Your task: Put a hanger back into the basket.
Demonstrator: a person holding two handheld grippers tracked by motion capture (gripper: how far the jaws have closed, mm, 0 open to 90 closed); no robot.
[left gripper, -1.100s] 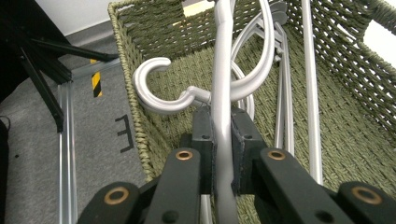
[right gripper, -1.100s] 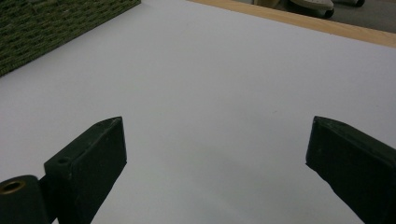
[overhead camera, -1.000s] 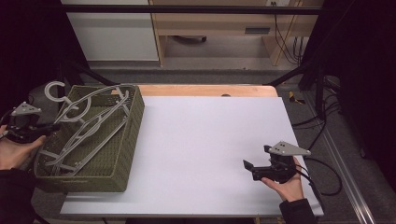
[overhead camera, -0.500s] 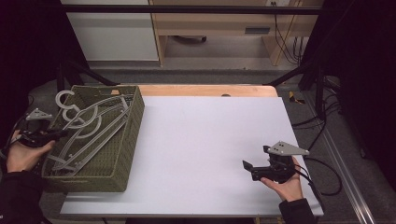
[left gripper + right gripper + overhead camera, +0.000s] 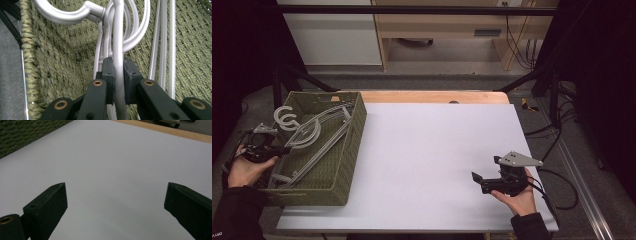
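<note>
While the left gripper [image 5: 118,75] is clamped on one grey bar of a hanger [image 5: 117,37], its two black pads are pressed against either side of that bar, as seen in the left gripper view. Several grey plastic hangers [image 5: 314,137] are stacked in a green woven basket [image 5: 343,175] at the left edge of the table; their hooks [image 5: 287,119] are seen sticking up over the basket's left rim in the high view. The left gripper [image 5: 264,150] is held at that left rim by the left hand [image 5: 243,171], just beside the hooks, with the jaws pointed into the basket. The gripped bar is seen running up from the pads toward a curved hook [image 5: 72,15]; other hanger bars are laid beside it against the woven basket wall [image 5: 50,70]

The right gripper [image 5: 484,181] is held by the right hand [image 5: 517,197] low over the white table top [image 5: 427,150], near the right front corner, well apart from the basket. Its jaws are spread wide and nothing is held between them; in the right gripper view bare white table [image 5: 115,170] is seen between the two pads, with a strip of the basket [image 5: 25,132] at the far upper left
</note>
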